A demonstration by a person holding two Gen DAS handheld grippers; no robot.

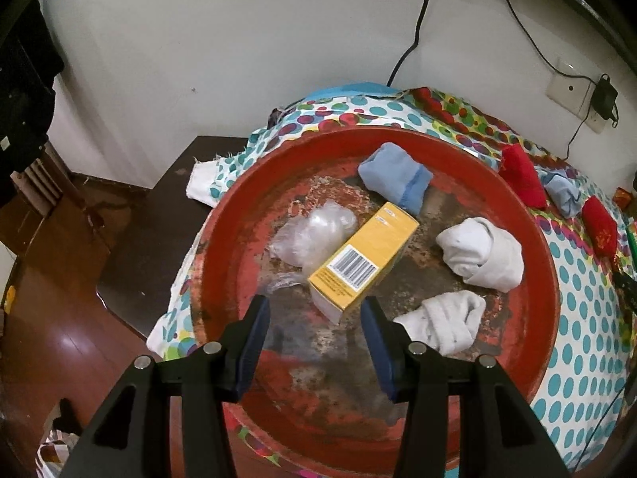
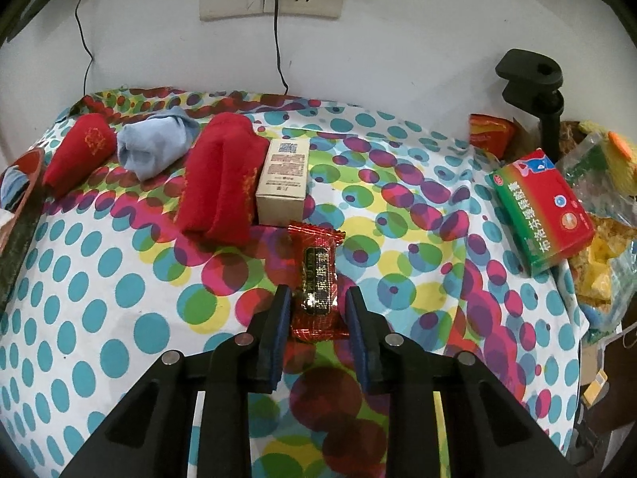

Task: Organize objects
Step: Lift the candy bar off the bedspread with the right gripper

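So the right gripper [image 2: 314,304] has a small red foil snack packet with a dark gold-lettered label [image 2: 316,279] sitting right between its blue-padded fingers [image 2: 278,318]. The jaws stand narrow, close on either side of the packet's lower half, but I can't tell for sure that the pads are actually pressing the foil — there looks to be a sliver of room on both sides. The packet lies flat on the polka-dot tablecloth [image 2: 119,279], and here's the bit that matters: its long axis runs straight away from the gripper, in line with the fingers, so the jaws span its short width. That's the easy way to pinch it, no wrist twist needed I reckon.

The left gripper [image 1: 316,310] hangs over the round red worn metal tray [image 1: 223,239] with its jaws partly open and nothing held. The yellow cardboard box with a barcode [image 1: 364,255] lies just beyond the fingertips, near corner poking toward the gap — its length runs diagonally up and to the right, so it's skewed to the jaws.

So for the packet the right hand is the near one by a mile, the left is busy over at the tray
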